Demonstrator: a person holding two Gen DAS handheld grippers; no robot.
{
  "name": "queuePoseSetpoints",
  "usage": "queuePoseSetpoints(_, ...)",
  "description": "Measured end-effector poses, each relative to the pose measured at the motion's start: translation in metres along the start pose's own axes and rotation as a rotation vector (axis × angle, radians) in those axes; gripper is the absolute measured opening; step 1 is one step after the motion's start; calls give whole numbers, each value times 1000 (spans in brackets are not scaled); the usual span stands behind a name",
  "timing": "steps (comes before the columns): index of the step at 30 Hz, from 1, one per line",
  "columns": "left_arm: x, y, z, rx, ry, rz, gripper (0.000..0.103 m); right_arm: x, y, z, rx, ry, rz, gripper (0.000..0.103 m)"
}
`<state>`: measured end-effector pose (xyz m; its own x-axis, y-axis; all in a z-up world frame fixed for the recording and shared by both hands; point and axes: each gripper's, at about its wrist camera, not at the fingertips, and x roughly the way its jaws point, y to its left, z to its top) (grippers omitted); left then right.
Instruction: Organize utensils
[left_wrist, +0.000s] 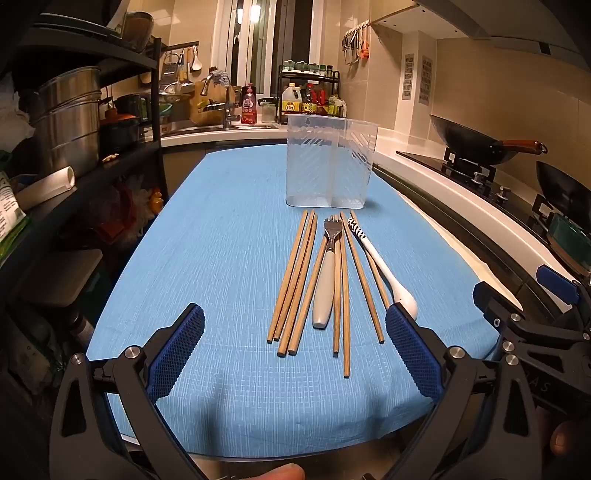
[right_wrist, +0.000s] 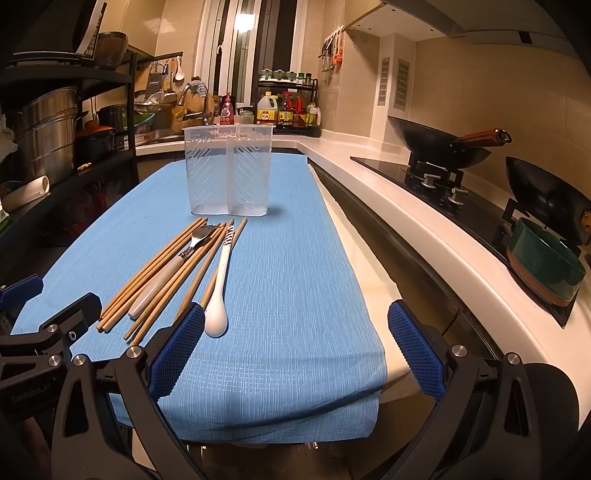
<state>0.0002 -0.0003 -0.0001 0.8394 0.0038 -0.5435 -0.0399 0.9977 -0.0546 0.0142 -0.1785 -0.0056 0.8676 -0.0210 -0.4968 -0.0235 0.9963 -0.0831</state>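
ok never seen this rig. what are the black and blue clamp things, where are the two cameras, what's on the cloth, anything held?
They are hand-held two-finger grippers, one per hand, no robot arm. Each carries a fisheye camera looking along its fingers. One picture is from the left gripper, the other from the right gripper. On the blue cloth lie wooden chopsticks, a fork and a white spoon, before an empty clear holder with two compartments. Both grippers are open; nothing is held.

"GenRoboAI" — printed in pale letters — reads on the black body of the left gripper (right_wrist: 31, 397); bottle labels beyond stay illegible.
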Motion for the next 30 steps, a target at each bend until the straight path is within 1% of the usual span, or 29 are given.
queuePoseSetpoints(30, 0, 0, 0, -4, 2, -2, 95, 3, 0, -1, -1, 1, 0, 98)
